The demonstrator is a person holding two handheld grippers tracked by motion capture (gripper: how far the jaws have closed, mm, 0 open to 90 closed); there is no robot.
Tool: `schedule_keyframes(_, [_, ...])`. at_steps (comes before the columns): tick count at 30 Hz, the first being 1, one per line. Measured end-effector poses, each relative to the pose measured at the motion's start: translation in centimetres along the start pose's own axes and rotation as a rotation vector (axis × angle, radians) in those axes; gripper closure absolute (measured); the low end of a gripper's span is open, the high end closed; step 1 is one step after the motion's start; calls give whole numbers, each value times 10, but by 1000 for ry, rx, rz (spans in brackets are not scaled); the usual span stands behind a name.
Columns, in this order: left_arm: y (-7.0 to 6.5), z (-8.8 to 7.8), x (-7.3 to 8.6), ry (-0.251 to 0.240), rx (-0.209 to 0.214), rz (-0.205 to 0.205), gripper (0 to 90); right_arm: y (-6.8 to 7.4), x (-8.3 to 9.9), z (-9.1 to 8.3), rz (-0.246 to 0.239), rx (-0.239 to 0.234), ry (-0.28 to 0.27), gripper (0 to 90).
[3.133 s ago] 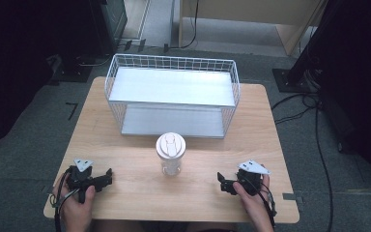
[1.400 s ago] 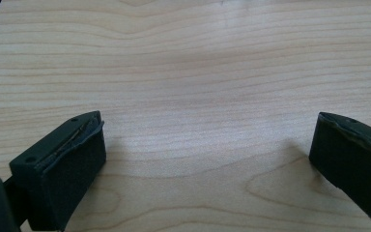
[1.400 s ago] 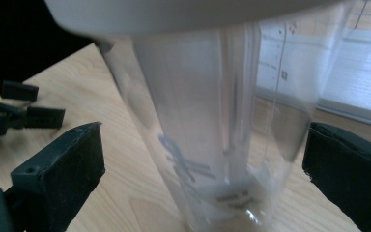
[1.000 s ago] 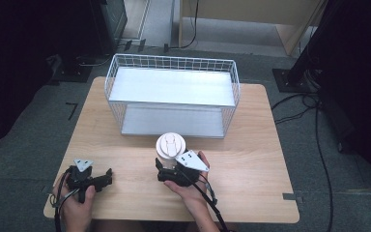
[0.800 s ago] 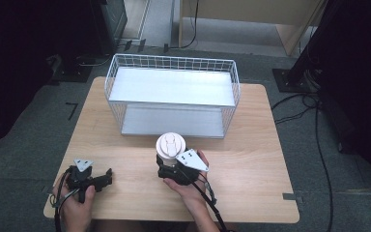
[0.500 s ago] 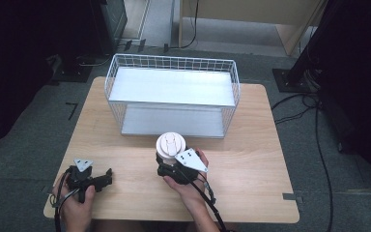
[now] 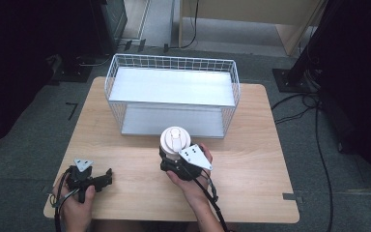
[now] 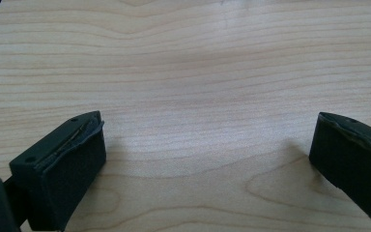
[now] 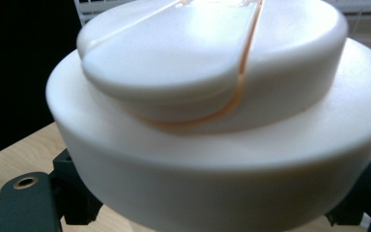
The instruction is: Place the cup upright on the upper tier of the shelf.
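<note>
A paper cup with a white domed lid [image 7: 175, 139] stands upright on the wooden table [image 7: 251, 169], in front of the wire basket. My right gripper [image 7: 171, 162] grips the cup's body from the near side, jaws on either side of it. The lid [image 9: 212, 121] looms very close in the right gripper view, and black fingers [image 9: 77, 193] flank it low down. Near the table's front left corner, my left gripper [image 7: 107, 176] rests on the wood. Its jaws stand wide apart [image 8: 207, 159] over bare wood.
A white wire basket [image 7: 171, 63] with a pale floor occupies the back half of the table, just behind the cup. Cables trail from both grippers towards the front edge. Dark stands and cables lie on the floor around the table.
About three seconds ago my right gripper sat at the front right of the table; it has since moved to the cup. Over the last second it only settled slightly. The left gripper stayed put.
</note>
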State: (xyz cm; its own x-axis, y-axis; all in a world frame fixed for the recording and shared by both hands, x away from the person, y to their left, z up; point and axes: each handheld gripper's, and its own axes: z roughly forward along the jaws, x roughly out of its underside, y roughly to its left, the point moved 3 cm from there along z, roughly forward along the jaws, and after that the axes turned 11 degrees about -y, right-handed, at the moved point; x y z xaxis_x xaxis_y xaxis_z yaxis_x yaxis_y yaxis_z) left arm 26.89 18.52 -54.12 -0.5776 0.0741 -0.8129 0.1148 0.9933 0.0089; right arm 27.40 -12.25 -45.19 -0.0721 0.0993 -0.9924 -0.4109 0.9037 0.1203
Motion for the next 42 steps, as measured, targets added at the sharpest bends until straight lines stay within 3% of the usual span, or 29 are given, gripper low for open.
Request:
schedule_keyframes(11, [0, 0, 0, 2, 1, 4, 0, -9, -43, 5, -40, 44, -87, 153])
schedule_keyframes(27, [0, 0, 0, 2, 0, 4, 0, -6, -108, 13, -121, 43, -211, 152])
schedule_keyframes(42, [0, 0, 0, 2, 0, 3, 0, -8, -159, 36, -154, 72, -279, 153])
